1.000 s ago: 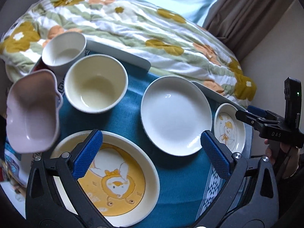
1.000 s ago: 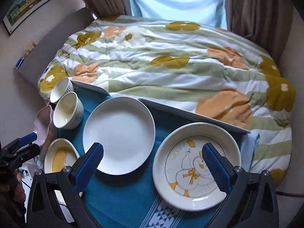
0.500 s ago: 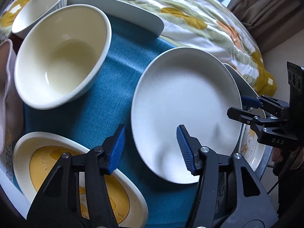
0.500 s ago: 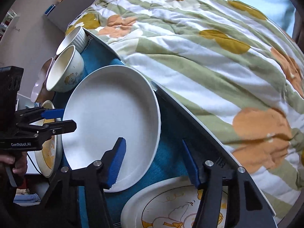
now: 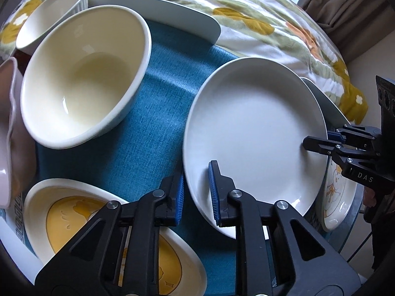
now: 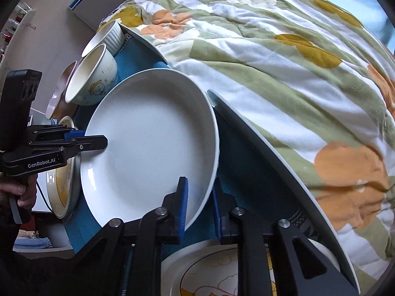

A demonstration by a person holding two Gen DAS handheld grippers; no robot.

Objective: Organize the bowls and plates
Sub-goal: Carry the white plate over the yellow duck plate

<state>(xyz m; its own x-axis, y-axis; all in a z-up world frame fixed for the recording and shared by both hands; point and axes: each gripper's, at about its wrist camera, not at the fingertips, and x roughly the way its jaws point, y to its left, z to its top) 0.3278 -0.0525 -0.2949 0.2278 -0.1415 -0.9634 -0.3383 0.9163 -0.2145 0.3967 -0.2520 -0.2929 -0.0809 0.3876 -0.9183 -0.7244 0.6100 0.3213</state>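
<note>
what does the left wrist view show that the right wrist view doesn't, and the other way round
Only the left wrist view: the inside of the cream bowl and the yellow picture in the yellow plate.

Only the right wrist view: the cartoon print on that bowl's outer wall, a shelf on the wall, and a hand holding the left gripper.

Both: the white plate, its rim clamped by both grippers on opposite sides, the right gripper included, the blue cloth and the floral quilt.

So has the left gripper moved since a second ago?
Yes. The left gripper has dropped from above the yellow plate to the white plate, its jaws now shut on the rim.
</note>
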